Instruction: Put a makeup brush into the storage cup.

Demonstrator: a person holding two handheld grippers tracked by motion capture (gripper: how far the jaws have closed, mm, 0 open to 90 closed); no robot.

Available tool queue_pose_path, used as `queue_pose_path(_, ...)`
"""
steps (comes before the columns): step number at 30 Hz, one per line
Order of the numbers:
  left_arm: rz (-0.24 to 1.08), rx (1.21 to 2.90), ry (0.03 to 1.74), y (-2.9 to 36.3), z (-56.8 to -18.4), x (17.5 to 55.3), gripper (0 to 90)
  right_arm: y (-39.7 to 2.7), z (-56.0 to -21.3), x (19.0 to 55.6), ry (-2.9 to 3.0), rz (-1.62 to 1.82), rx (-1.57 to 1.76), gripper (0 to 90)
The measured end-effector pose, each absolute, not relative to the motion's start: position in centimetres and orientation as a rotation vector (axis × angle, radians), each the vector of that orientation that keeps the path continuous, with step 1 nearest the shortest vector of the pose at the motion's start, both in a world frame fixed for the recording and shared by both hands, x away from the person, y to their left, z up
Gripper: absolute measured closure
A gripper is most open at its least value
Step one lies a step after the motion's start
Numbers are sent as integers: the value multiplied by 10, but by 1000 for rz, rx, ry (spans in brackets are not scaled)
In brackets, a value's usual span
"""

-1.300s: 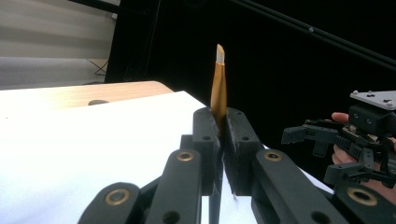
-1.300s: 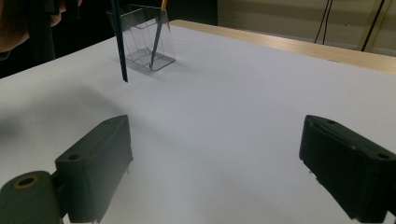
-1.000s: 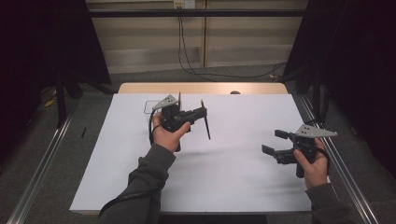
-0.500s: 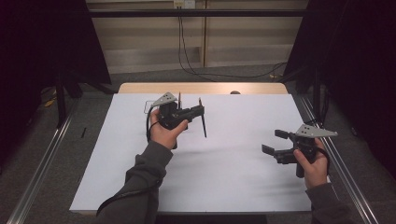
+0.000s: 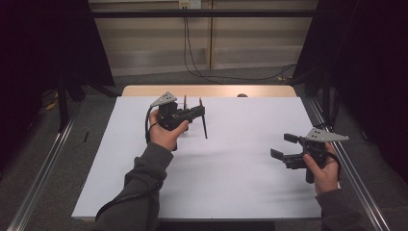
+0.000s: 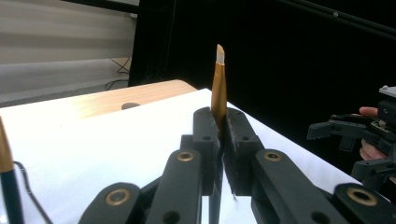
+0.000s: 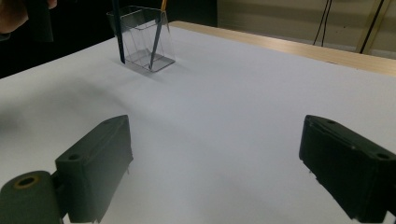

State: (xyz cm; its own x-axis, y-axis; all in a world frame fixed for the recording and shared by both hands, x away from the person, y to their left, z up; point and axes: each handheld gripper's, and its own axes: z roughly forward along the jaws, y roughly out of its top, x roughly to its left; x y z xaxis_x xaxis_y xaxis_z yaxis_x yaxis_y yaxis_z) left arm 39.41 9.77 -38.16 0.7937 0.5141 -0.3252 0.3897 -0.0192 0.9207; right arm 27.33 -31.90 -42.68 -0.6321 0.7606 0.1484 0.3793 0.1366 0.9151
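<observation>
While the right tool hovers low over the near right of the desk, jaws wide apart and empty, the left tool farther back is clamped on a brush. Brush stands upright between the pads, tip above them, handle hanging below. Beyond, a clear holder on the desk contains two more brushes.

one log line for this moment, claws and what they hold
left claw: shut on brush, held above sheet | right claw: open, nothing held, over sheet | clear holder: one brush standing inside
</observation>
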Motion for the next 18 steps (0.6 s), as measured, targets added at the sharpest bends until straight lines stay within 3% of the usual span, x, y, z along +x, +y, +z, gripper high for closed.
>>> queue_pose_path(18,155,1650,744,110,-373,401,843,-319,-426,273,2071,1497,1095,87)
